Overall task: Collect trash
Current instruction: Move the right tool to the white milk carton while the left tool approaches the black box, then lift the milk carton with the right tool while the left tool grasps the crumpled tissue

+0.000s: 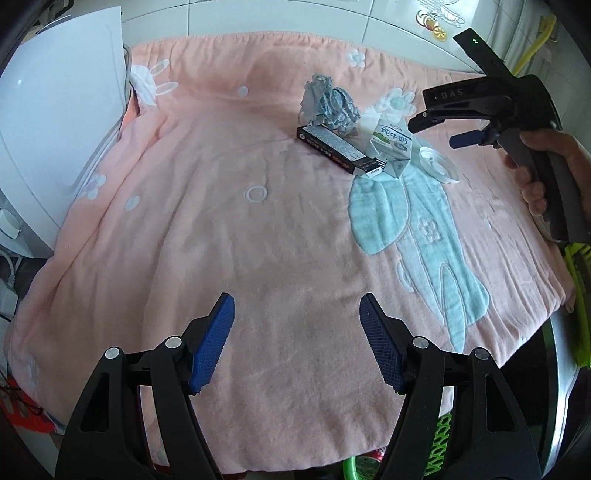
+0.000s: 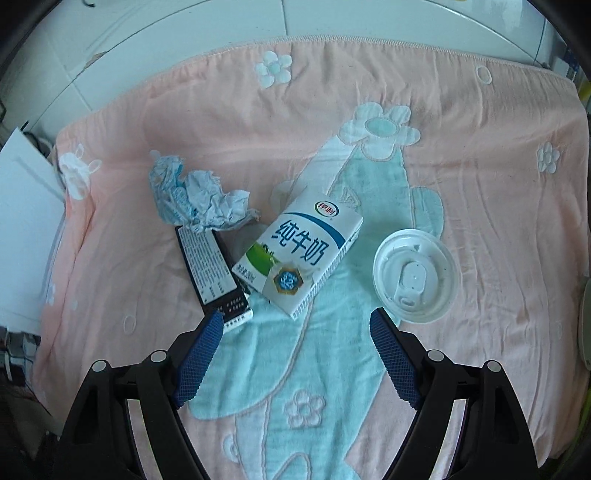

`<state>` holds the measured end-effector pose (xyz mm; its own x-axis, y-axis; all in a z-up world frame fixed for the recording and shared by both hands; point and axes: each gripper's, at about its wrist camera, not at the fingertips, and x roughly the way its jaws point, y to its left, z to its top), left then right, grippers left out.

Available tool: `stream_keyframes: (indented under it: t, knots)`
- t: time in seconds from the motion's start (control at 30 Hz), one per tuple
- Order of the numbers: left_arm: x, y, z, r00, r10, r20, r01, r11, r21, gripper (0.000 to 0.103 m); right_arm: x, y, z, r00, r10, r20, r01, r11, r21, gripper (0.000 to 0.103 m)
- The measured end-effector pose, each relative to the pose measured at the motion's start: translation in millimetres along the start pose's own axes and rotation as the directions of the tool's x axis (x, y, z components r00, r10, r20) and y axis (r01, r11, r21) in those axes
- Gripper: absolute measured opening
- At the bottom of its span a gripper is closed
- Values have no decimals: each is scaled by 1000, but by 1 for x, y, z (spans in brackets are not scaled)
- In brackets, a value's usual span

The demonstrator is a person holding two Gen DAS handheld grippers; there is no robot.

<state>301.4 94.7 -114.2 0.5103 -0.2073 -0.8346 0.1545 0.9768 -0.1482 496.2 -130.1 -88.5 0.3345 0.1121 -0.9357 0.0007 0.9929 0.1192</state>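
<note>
On the pink blanket [image 1: 229, 229] lie a white milk carton [image 2: 299, 254], a crumpled blue-white paper wad [image 2: 195, 199], a flat black box [image 2: 210, 269] and a clear plastic lid [image 2: 415, 275]. They also show far off in the left wrist view: the carton [image 1: 392, 149], the wad [image 1: 330, 105], the box [image 1: 338, 149] and the lid [image 1: 437, 164]. My right gripper [image 2: 297, 317] is open, just short of the carton, its left fingertip beside the box end. It shows hand-held in the left view [image 1: 436, 133]. My left gripper [image 1: 297, 299] is open and empty over bare blanket.
A white appliance [image 1: 62, 122] stands at the blanket's left edge. White tiled wall [image 2: 258, 22] runs behind. A green basket [image 1: 439, 439] sits below the blanket's near edge, and green plastic [image 1: 580, 280] is at the right edge.
</note>
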Motion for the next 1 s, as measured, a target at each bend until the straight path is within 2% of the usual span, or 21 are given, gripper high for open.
stream_keyframes:
  t: [0.43, 0.6, 0.73, 0.9, 1.0]
  knots:
    - [19, 26, 1, 1000, 3, -28, -4, 999, -33, 70, 58, -13, 40, 995, 52, -86, -33, 977, 213, 79]
    - [22, 31, 1, 999, 8, -31, -9, 999, -40, 70, 79, -11, 48, 993, 28, -117, -1, 975, 224, 78]
    - [25, 35, 2, 999, 14, -36, -16, 999, -47, 70, 93, -16, 48, 988, 53, -143, -15, 966, 257, 75]
    - [28, 34, 15, 1000, 23, -22, -23, 999, -38, 70, 88, -15, 46, 989, 70, -133, -39, 974, 222, 71]
    - [29, 31, 31, 1000, 26, -1, -26, 999, -22, 70, 74, -15, 32, 990, 74, -124, -51, 981, 186, 71]
